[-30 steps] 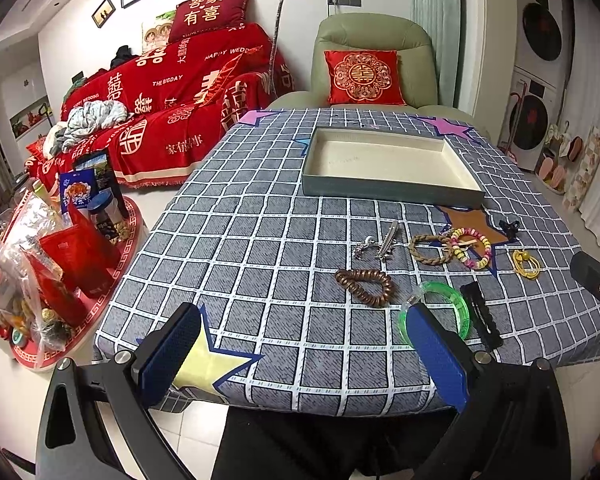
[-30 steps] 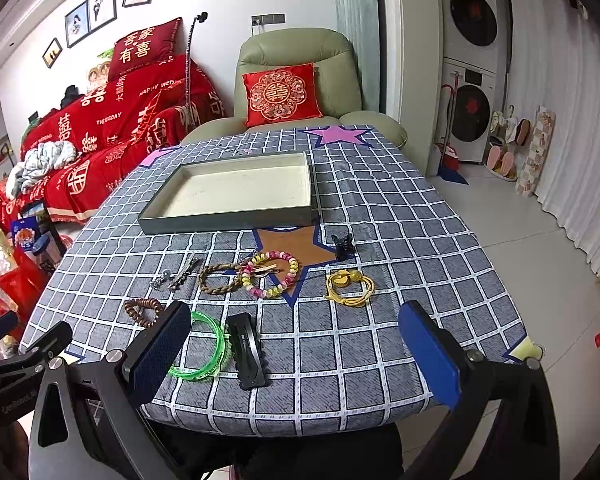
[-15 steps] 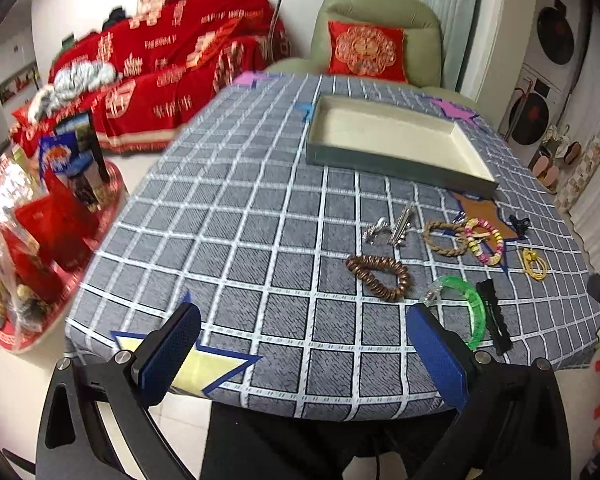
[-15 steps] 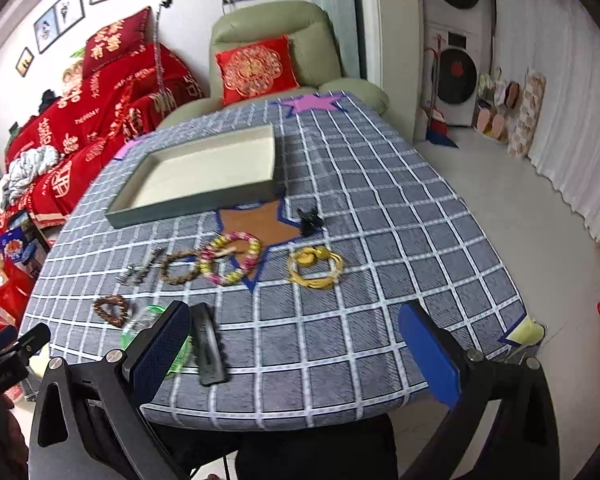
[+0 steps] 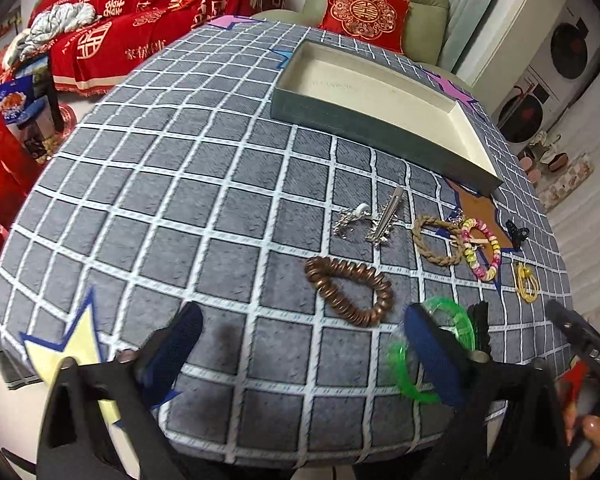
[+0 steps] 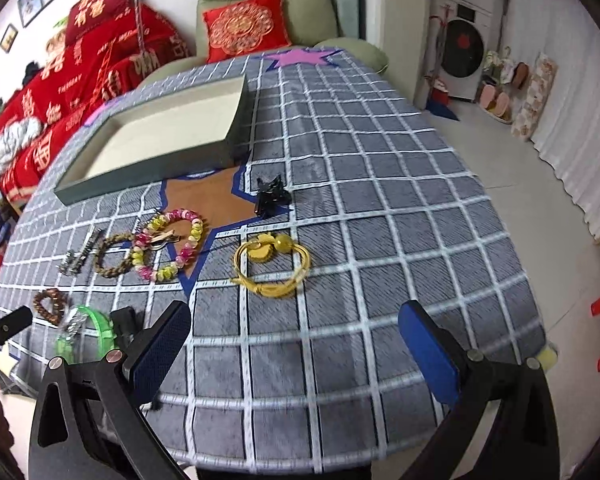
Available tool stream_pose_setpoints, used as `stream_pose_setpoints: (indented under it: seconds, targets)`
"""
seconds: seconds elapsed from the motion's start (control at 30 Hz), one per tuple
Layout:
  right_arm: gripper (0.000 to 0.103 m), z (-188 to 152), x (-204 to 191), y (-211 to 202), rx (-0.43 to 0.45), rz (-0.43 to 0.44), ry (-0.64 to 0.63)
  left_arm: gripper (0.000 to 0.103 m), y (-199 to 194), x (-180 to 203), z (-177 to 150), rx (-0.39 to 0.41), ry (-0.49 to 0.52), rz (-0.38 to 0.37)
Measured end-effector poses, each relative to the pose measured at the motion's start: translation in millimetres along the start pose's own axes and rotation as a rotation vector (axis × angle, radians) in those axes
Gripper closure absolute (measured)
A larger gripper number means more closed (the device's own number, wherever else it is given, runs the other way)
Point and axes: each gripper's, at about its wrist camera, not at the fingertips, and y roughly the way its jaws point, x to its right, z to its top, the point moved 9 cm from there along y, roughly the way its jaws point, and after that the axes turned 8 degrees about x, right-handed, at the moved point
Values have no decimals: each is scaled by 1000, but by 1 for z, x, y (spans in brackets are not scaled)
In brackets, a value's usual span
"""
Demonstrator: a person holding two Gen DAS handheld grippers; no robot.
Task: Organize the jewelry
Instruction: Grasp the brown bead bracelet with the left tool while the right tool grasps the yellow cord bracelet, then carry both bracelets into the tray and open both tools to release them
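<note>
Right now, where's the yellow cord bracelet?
The yellow cord bracelet lies on the checked tablecloth mid-frame in the right wrist view, just right of the pink-and-yellow bead bracelet and below the black claw clip.

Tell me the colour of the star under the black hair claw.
Brown, with a blue outline: the star shows best in the right wrist view, the claw at its right point.
</note>
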Motion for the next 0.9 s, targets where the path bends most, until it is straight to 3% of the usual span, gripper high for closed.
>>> stream_pose_setpoints:
  seconds: [0.2, 0.27, 0.33, 0.4, 0.5, 0.57, 0.6, 0.67, 0.73, 0.9]
  targets:
    - [1, 7, -4, 36, -48, 4, -9, 18, 19, 10, 2, -36, 26, -5]
    - [7, 6, -7, 46, -65, -1, -22, 19, 22, 12, 4, -27, 43, 6]
    - [11, 4, -9, 52, -67, -27, -53, 35, 24, 16, 5, -23, 69, 11]
    - [15, 4, -13, 52, -53, -24, -77, 43, 25, 19, 6, -21, 95, 20]
    - [29, 6, -17, 49, -44, -21, -83, 63, 26, 23, 6, -14, 120, 20]
    - [53, 8, -19, 47, -37, -19, -82, 76, 25, 24, 7, -12, 123, 2]
    - [60, 8, -19, 45, -36, -20, -81, 83, 26, 25, 6, -14, 118, -13]
    - [82, 8, -20, 44, -33, -13, -77, 84, 25, 25, 7, -9, 108, -39]
    - [97, 7, -21, 43, -28, -4, -77, 84, 22, 25, 8, 5, 110, -52]
    - [98, 7, -23, 33, -14, 45, -47, 84, 12, 25, 16, 32, 102, -79]
